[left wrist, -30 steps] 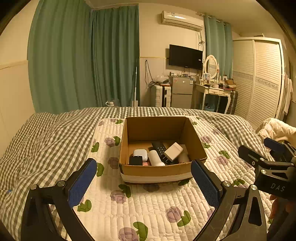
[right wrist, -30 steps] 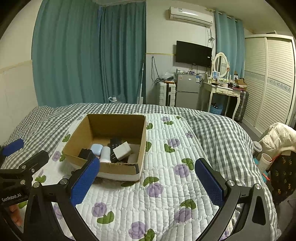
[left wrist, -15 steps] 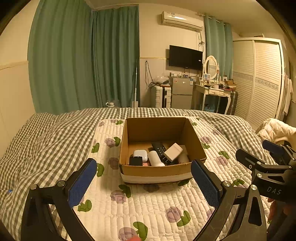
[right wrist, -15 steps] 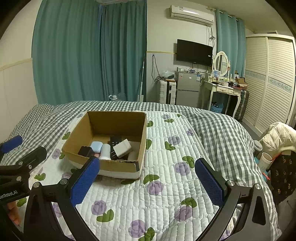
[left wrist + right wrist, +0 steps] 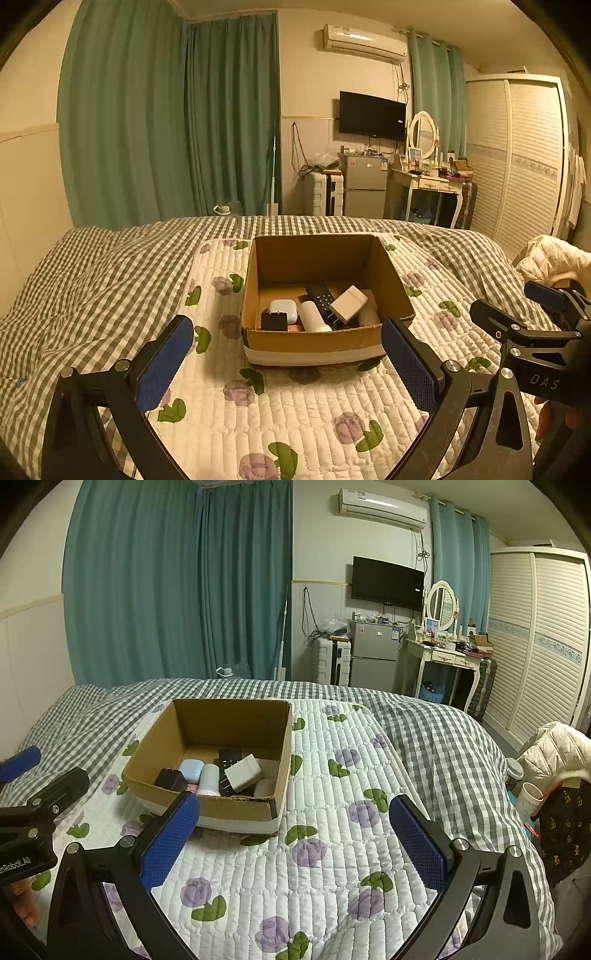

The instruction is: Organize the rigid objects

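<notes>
Both grippers — left gripper (image 5: 286, 360) and right gripper (image 5: 295, 836) — hang wide open and empty near the brown cardboard box (image 5: 314, 341) on the flowery quilt (image 5: 295, 413), full already — tidying looks done.

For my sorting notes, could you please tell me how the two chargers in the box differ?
The white cube-shaped charger is larger and lies tilted atop the black remote control; the black cube-shaped charger is smaller and sits in the cardboard box's near-left corner. Both show metal prongs.
</notes>
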Available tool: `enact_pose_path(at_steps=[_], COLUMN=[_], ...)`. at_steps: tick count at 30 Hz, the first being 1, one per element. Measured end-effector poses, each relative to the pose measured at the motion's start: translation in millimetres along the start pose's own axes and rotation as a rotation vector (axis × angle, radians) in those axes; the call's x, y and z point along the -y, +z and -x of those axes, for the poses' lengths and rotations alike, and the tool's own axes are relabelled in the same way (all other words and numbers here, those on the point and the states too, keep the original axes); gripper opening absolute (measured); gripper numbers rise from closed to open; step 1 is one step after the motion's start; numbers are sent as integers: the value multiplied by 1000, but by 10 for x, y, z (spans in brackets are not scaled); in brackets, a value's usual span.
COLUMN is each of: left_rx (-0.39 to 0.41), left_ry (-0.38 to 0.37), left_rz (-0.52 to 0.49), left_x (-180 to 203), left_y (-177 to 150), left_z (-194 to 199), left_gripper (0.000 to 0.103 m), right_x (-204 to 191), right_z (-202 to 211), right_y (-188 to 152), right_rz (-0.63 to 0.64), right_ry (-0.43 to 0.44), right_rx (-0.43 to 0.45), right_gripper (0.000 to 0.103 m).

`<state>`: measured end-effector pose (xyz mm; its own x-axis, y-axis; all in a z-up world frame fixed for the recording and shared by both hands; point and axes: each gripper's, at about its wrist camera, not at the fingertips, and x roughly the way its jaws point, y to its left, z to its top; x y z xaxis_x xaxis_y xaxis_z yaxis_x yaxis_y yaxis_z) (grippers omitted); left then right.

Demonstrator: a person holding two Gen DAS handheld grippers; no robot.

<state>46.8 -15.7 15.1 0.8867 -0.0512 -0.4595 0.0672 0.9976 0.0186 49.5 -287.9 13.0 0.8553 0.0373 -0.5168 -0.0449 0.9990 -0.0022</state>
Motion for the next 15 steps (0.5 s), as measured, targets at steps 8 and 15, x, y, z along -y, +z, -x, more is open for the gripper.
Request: enact_pose_path(at_steps=[8, 15], left_rx=[-6, -7], left_ry=[3, 4], left_rz=[5, 6], left_x=[-24, -36], left_y=[-24, -33], left_z=[-21, -27], left_gripper=[103, 103], right_x=[-17, -23], right_z=[-26, -35], right_y=[-6, -12], right_rz=[3, 5], right_ry=[1, 0], right_rx=[-6, -5], right_gripper=[103, 103])
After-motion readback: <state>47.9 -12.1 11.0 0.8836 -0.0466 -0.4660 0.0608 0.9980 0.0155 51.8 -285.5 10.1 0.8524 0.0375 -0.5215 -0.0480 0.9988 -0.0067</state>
